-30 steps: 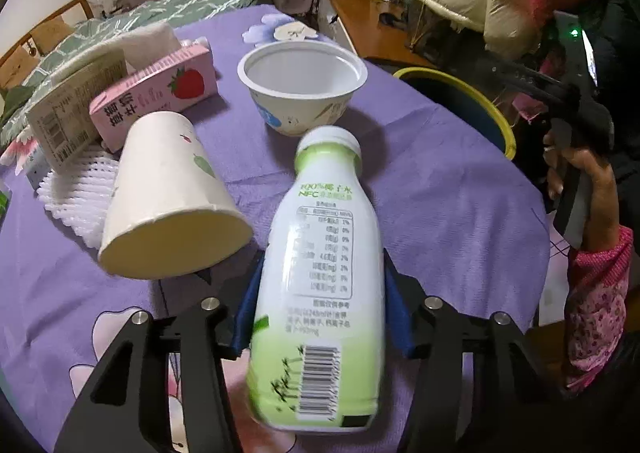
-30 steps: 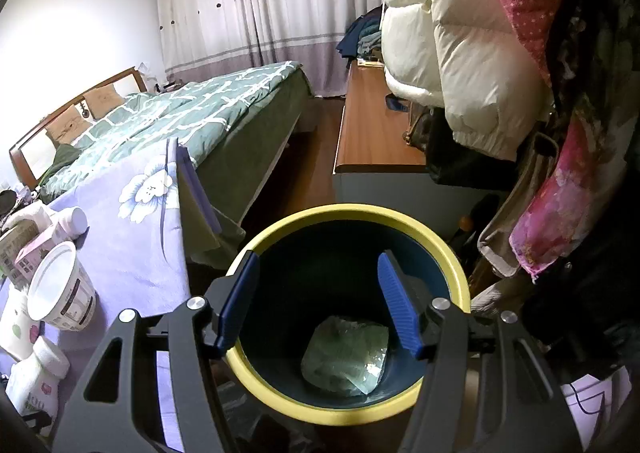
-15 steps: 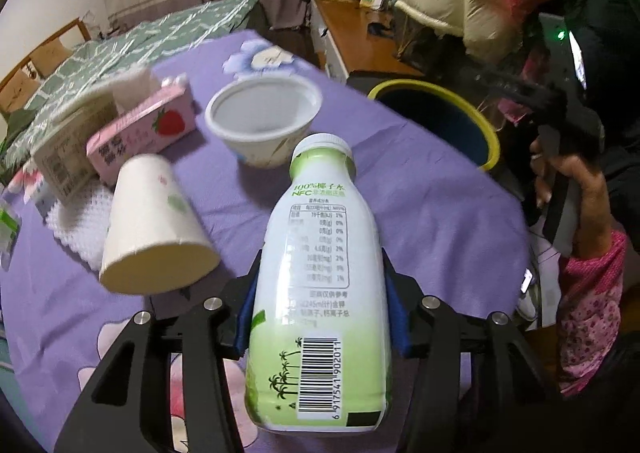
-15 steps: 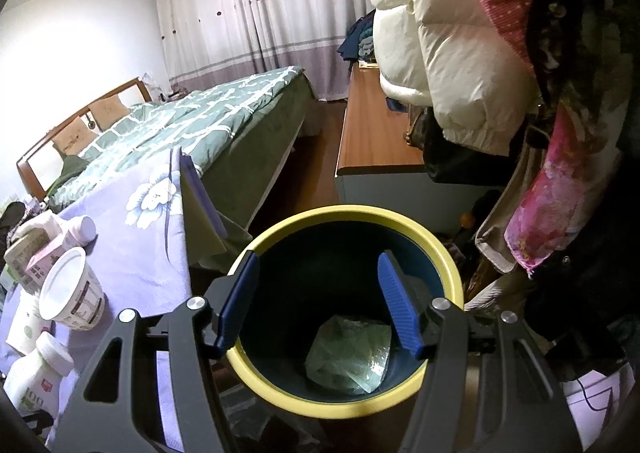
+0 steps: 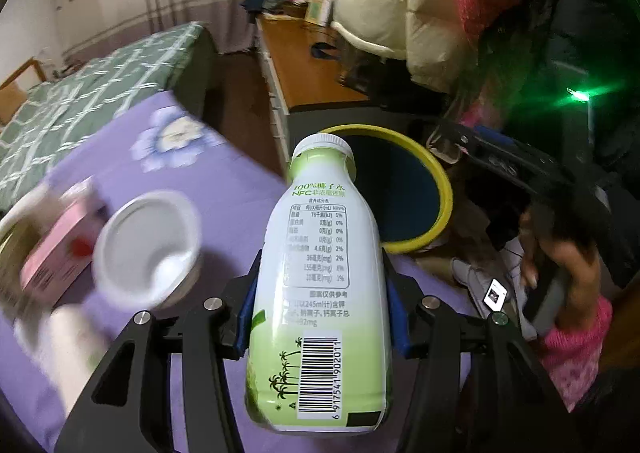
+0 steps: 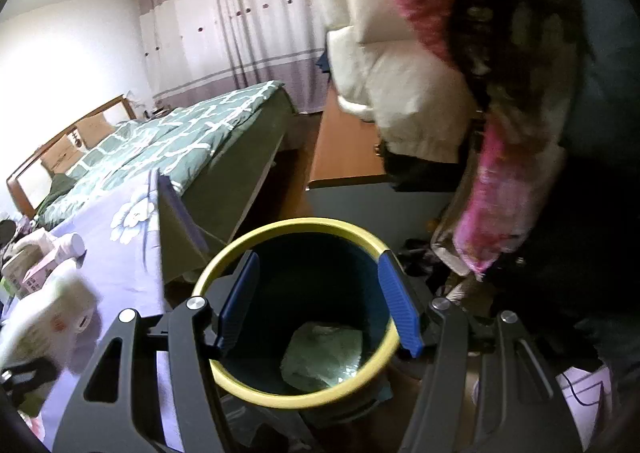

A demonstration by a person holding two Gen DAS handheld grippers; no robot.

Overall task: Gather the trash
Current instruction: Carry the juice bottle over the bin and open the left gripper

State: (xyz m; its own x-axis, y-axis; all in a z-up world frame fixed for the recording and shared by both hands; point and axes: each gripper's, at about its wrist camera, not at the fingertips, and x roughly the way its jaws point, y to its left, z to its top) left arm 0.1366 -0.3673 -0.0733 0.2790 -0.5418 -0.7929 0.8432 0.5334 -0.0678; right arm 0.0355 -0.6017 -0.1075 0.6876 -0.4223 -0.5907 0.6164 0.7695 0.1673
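My left gripper (image 5: 320, 309) is shut on a white-and-green plastic bottle (image 5: 320, 285) with a white cap, held up above the purple tablecloth (image 5: 224, 189). Its cap points at the dark bin with a yellow rim (image 5: 436, 181) beside the table. My right gripper (image 6: 318, 305) is open and empty, hovering over the same bin (image 6: 240, 253), which holds a crumpled pale-green wrapper (image 6: 324, 353). The held bottle shows blurred at the left of the right wrist view (image 6: 48, 317).
On the table lie a white bowl (image 5: 144, 245), a pink strawberry carton (image 5: 56, 253) and a paper cup (image 5: 60, 349), all blurred. A wooden desk (image 5: 308, 73), hanging coats (image 5: 408, 1) and a green bed (image 6: 192, 141) surround the bin.
My left gripper has swung right with the bottle, bringing the bin into view ahead of the cap. The right gripper stays open over the bin and has tilted a little.
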